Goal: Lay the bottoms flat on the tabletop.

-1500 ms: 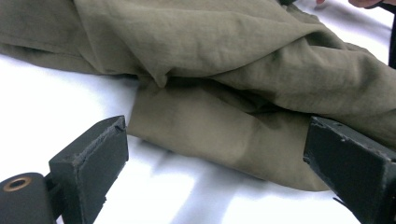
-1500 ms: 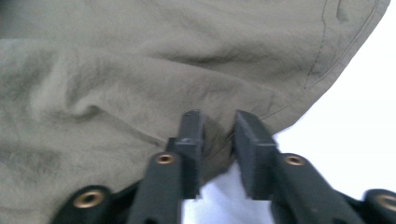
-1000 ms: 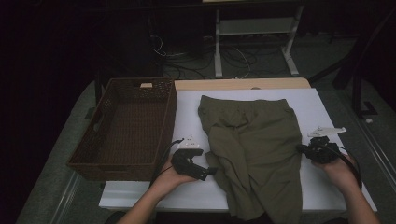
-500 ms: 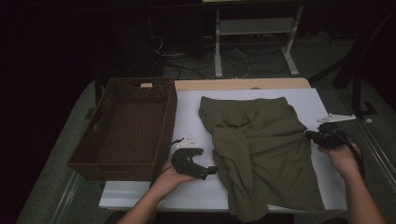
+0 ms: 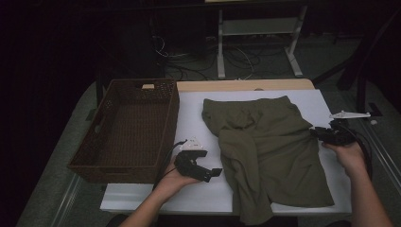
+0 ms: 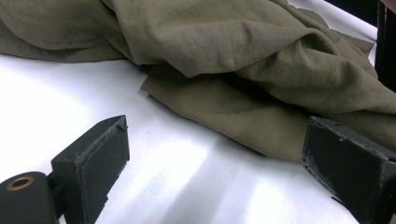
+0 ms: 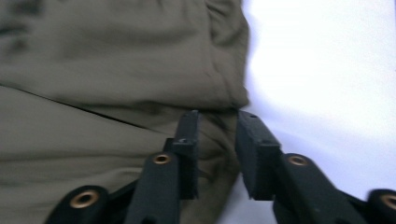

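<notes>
Olive-green shorts (image 5: 269, 146) lie rumpled on the white table (image 5: 189, 113), one leg hanging over the near edge. My left gripper (image 5: 211, 173) rests open on the bare table just left of the cloth, its jaws wide apart and pointing at a fold (image 6: 243, 42). My right gripper (image 5: 318, 134) is at the garment's right edge. Its jaws have just been opening: in the right gripper view (image 7: 217, 121) they stand a little apart, and the hem (image 7: 116, 60) lies loose in the gap without being pinched.
A dark woven basket (image 5: 123, 168) stands empty at the left of the table, close to my left hand. Behind the table are a wooden strip (image 5: 246, 85), cables and a metal stand's legs (image 5: 255, 28) on the floor.
My right gripper dragged the cloth's right side outward to the right, spreading the shorts wider, then parted its jaws off the hem. The left gripper stayed where it was.
</notes>
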The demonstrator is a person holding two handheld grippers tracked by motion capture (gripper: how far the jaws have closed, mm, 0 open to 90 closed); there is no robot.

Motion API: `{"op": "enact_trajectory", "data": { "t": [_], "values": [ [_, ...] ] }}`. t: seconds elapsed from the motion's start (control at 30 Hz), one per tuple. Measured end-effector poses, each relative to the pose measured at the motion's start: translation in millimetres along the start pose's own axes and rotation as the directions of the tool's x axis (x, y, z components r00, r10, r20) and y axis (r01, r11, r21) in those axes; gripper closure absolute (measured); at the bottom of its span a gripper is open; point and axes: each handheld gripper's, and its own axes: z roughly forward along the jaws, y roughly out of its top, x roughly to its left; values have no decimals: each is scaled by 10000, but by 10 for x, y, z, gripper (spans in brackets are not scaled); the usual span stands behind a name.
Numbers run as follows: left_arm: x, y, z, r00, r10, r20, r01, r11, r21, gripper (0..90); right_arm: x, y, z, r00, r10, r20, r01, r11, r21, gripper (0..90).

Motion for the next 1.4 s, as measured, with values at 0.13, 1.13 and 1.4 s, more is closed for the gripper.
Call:
{"op": "enact_trajectory", "data": {
  "t": [0.13, 1.13, 1.4],
  "values": [
    [-6, 31, 10, 10000, -5, -97, 5, 10000, -51, 71, 117, 15, -34, 9973, -204, -706, 209, 9998, 71, 519],
    [-609, 739, 837, 9895, 1380, 426, -1407, 9877, 682, 159, 520, 6, 23, 9825, -1399, -1228, 1450, 9888, 339, 404],
    [-620, 538, 1053, 9855, 1671, -307, -1606, 9753, 1516, 228, 525, 5, 39, 9809, -1501, -1236, 1558, 9871, 381, 405]
  ]
}}
